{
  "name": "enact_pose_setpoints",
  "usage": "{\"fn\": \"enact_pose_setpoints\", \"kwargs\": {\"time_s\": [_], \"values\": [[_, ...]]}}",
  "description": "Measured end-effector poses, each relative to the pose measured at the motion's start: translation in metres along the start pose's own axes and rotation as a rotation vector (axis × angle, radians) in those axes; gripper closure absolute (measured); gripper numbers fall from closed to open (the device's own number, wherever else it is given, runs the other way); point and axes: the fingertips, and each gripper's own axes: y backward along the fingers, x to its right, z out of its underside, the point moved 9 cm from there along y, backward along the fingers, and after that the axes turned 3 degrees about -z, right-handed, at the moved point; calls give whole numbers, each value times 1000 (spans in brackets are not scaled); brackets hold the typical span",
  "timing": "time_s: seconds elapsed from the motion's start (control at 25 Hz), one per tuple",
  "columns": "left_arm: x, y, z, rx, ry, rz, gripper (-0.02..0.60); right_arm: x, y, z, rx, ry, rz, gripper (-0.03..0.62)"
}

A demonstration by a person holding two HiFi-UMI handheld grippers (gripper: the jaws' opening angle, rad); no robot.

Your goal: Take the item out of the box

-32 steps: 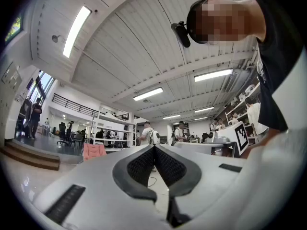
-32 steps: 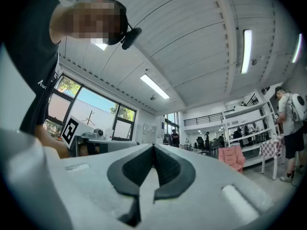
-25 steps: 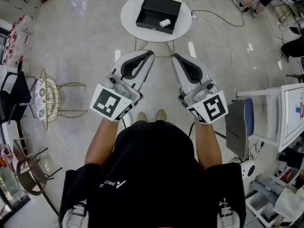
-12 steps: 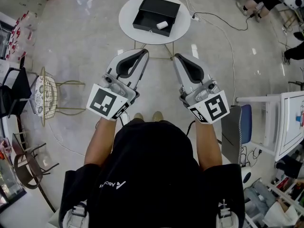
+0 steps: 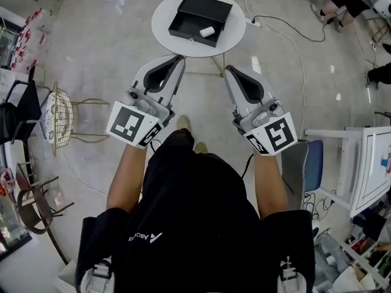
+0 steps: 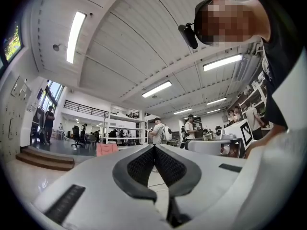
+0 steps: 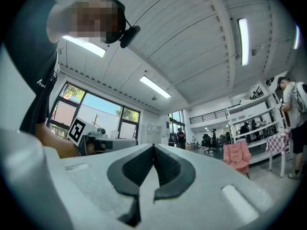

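A: Where is the task's thing, relative to the tools?
B: A small white item [image 5: 206,32] is seen inside the open black box [image 5: 194,11], close to its near wall and right of middle. The box is set on the round white table [image 5: 164,24]. The item lies ahead of both grippers and well apart from them, roughly between the two lines along which they are pointed.

A: Long axis?
B: It is judged to run mostly left to right with a slight slant. The item is too small for more to be said.

A: Which hand is nearer?
B: Neither clearly. The left gripper [image 5: 179,58] and the right gripper [image 5: 227,70] are shown about equally far from it in the head view.

A: Jaw state?
B: Both pairs are pressed together, pad against pad, and nothing is caught between them in either gripper view.

A: Pose?
B: Both grippers are held out in front of the torso, with their noses forward and angled slightly inward toward the table. Only room and ceiling are caught in the gripper views, so the noses are judged level or tipped up. A reach forward and down would be needed first, and the jaws would have to be parted before any grasp.
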Motion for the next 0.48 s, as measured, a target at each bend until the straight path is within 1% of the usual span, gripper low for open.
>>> {"fn": "enact_pose_setpoints", "kwargs": {"time_s": [0.2,0.48], "values": [[-15,-24,17,-29,0,3,581,21,-4,12,-14,-2,15,594],[-61,-76,43,-57,19,30,581,68,-33,30,-49,19,56,594]]}}
